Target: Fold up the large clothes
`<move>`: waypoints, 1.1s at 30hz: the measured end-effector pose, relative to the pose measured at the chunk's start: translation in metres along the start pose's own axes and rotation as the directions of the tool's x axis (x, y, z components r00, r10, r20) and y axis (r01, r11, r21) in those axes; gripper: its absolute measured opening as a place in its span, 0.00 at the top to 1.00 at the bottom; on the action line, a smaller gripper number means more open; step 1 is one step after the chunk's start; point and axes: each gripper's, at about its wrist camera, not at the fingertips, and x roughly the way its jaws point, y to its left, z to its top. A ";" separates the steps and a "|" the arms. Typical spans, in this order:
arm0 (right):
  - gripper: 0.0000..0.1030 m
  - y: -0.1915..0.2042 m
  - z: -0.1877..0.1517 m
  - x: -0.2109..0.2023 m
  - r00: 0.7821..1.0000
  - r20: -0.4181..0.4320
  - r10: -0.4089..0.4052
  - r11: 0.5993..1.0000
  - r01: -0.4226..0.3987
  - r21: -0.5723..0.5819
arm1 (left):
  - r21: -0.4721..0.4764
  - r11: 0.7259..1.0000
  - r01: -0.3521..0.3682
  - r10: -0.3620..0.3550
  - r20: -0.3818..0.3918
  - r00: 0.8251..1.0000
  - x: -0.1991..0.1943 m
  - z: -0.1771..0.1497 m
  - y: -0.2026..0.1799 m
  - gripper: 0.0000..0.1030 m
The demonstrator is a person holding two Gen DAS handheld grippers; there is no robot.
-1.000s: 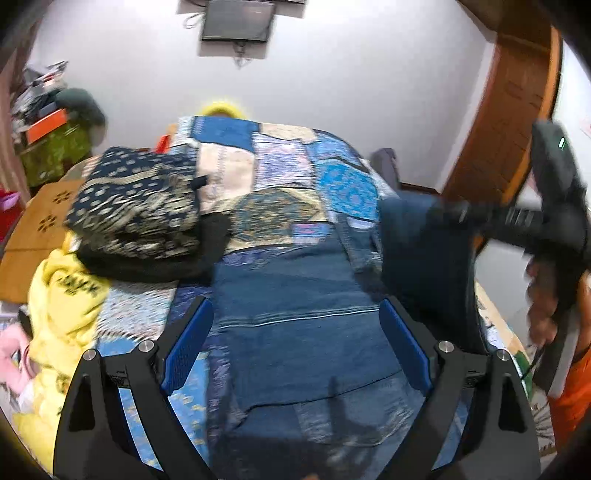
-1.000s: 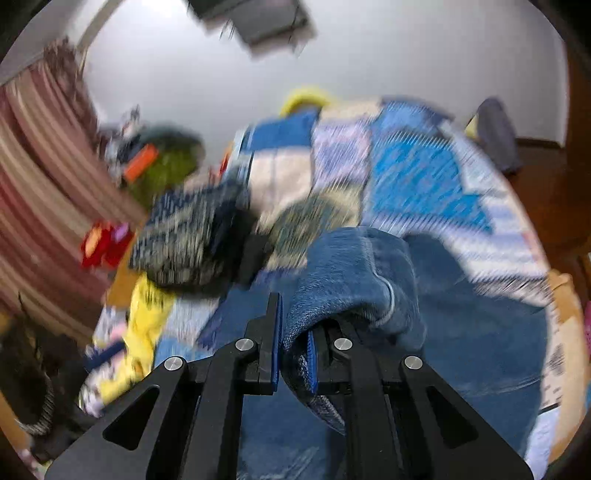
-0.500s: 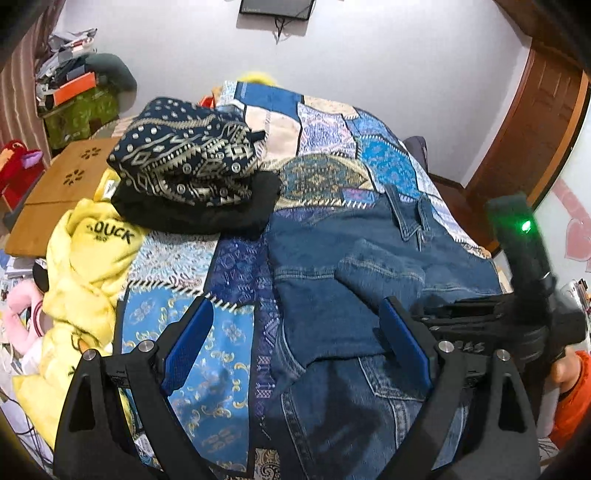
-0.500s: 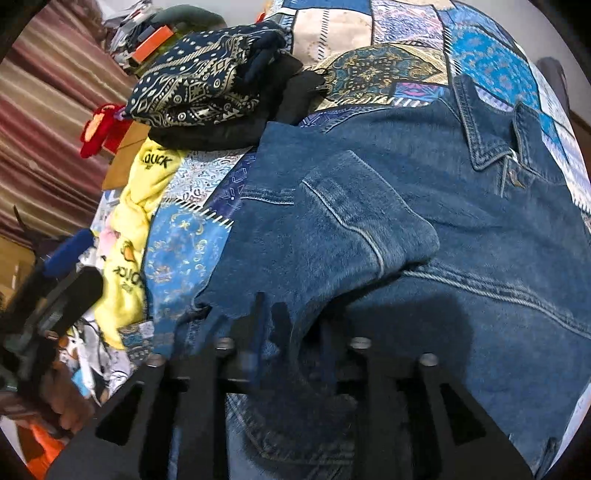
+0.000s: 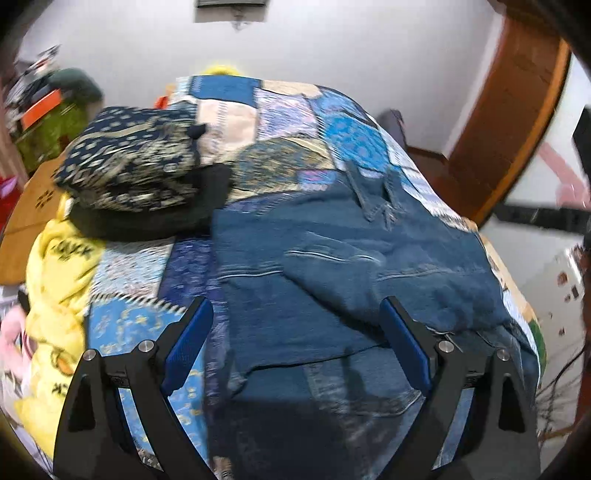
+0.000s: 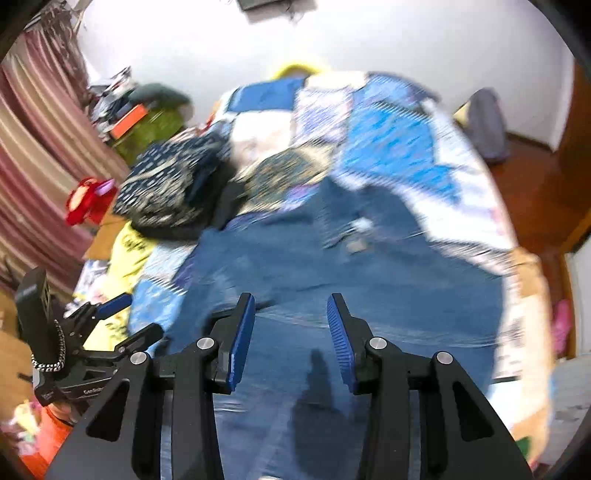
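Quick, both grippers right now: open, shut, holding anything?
Left gripper: open wide, holding nothing, above the denim jacket.
Right gripper: open, jaws have just been opening, nothing between them; the jacket lies below.

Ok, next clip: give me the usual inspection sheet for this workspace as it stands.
Surface: bed under a patchwork quilt.
Job's things: denim jacket lies spread on the quilt, one sleeve folded across its body, collar towards the wall.
Clutter: folded patterned cloth on a black garment; yellow printed garment at the bed's edge.
Grippers: left gripper wide open, empty; right gripper has just been opening, nothing between its pads.
Cables: dangling below the wall-mounted screen.
Surroundings: white wall, wooden door frame, striped curtain.
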 end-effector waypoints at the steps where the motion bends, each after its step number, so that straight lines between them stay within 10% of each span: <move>1: 0.62 -0.010 0.002 -0.007 1.000 0.011 -0.028 1.000 0.028 0.004 | 0.012 1.000 -0.010 0.011 -0.006 1.000 0.006 0.001 -0.007 0.11; 14: 0.57 -0.126 -0.051 -0.014 0.975 -0.068 -0.214 0.963 0.222 0.156 | 0.111 0.989 -0.100 0.118 -0.166 0.979 0.088 0.004 -0.046 0.33; 21: 0.57 -0.148 -0.091 0.013 0.968 -0.152 -0.199 0.950 0.229 0.212 | -0.081 0.996 -0.049 0.035 -0.161 0.986 0.077 0.004 -0.003 0.40; 29: 0.57 -0.153 -0.116 0.030 0.965 -0.193 -0.179 0.940 0.225 0.254 | -0.257 0.963 0.088 -0.135 -0.172 0.976 0.069 -0.017 0.035 0.74; 33: 0.57 -0.153 -0.115 0.029 0.962 -0.191 -0.193 0.938 0.238 0.253 | -0.206 0.974 0.091 -0.114 -0.100 0.988 0.052 -0.005 0.022 0.79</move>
